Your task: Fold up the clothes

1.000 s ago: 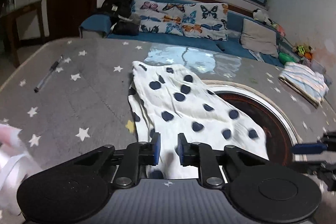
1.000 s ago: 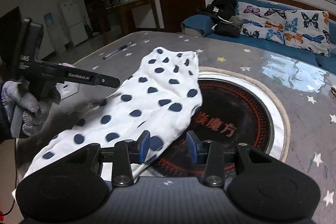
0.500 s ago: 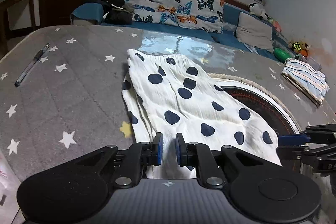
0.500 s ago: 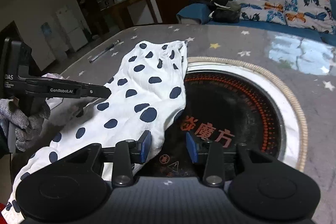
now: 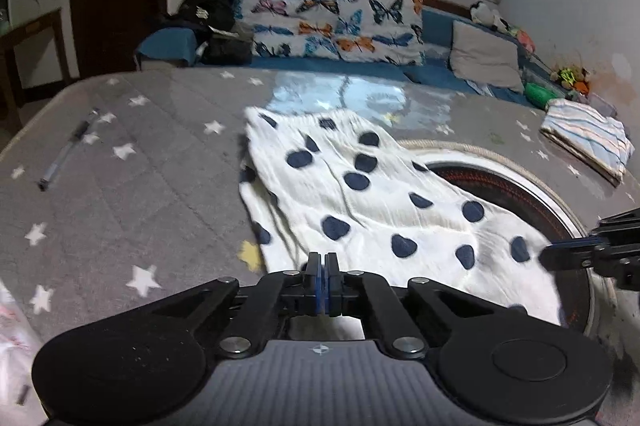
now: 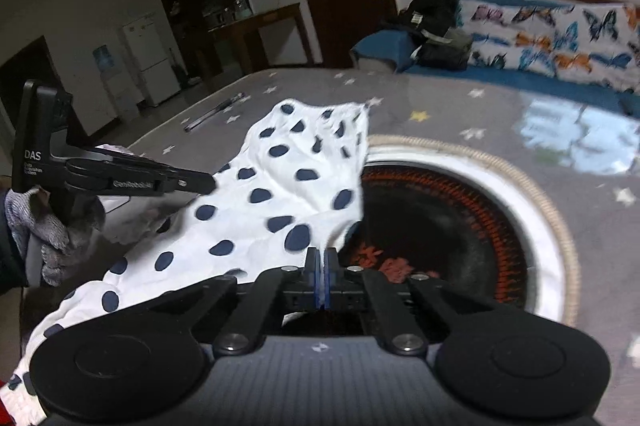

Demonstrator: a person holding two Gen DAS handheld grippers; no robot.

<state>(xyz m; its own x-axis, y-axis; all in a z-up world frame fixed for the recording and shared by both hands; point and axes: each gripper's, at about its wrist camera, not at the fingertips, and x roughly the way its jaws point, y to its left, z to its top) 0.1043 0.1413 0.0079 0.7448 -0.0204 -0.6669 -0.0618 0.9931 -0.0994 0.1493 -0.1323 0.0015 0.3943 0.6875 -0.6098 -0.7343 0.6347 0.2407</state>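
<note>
A white garment with navy dots [image 5: 380, 198] lies spread on the grey star-print table [image 5: 120, 166], partly over a round burner. My left gripper [image 5: 323, 262] is shut on the garment's near edge, cloth pinched between its blue pads. In the right wrist view the same garment [image 6: 272, 202] rises in a small peak into my right gripper [image 6: 321, 258], which is shut on its edge by the burner. The right gripper [image 5: 560, 258] shows at the right edge of the left wrist view. The left gripper [image 6: 200, 182], held by a gloved hand [image 6: 48, 226], touches the garment's left side.
A round black and red burner [image 6: 440, 222] with a white rim is set into the table. A pen [image 5: 68, 154] lies far left. A folded striped cloth [image 5: 588, 138] sits at the far right. A sofa with butterfly cushions [image 5: 332, 26] stands behind the table.
Both grippers were open and have shut on the garment's near edge. The cloth is now pulled up slightly at each pinch.
</note>
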